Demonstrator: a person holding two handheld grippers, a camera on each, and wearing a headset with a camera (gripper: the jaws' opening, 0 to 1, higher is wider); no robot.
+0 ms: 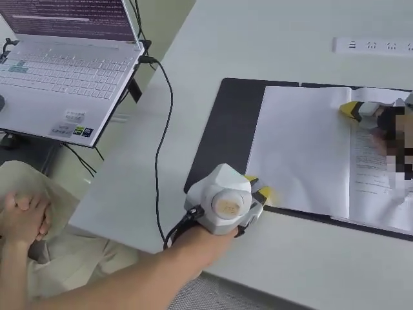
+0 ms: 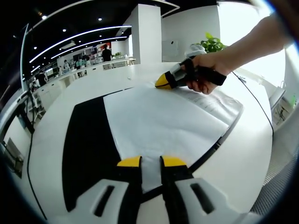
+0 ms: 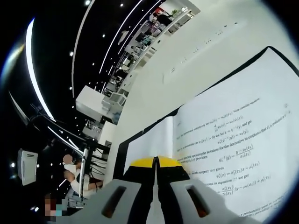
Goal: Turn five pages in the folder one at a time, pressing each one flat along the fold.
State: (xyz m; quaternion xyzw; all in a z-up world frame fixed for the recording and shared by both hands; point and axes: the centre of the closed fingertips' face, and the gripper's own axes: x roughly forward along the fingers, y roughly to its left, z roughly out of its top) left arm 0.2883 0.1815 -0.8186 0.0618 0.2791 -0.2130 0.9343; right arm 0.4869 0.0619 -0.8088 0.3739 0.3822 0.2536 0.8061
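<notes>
A black folder (image 1: pixel 226 123) lies open on the white table. A blank white page (image 1: pixel 303 148) rests flat on its left half and a printed page (image 1: pixel 374 174) on its right half. My left gripper (image 1: pixel 261 190) sits at the blank page's near edge. In the left gripper view its yellow-tipped jaws (image 2: pixel 150 162) stand a narrow gap apart over that edge, open. My right gripper (image 1: pixel 348 111) is at the far end of the fold. In its own view it (image 3: pixel 155 161) is shut, with its tips on the seam between the blank page (image 3: pixel 149 140) and the printed page (image 3: pixel 233 140).
An open laptop (image 1: pixel 64 64) stands at the far left, and its black cable (image 1: pixel 161 142) runs down across the table. A white power strip (image 1: pixel 374 45) lies at the back right. The table's near edge (image 1: pixel 129 236) is close behind my left gripper.
</notes>
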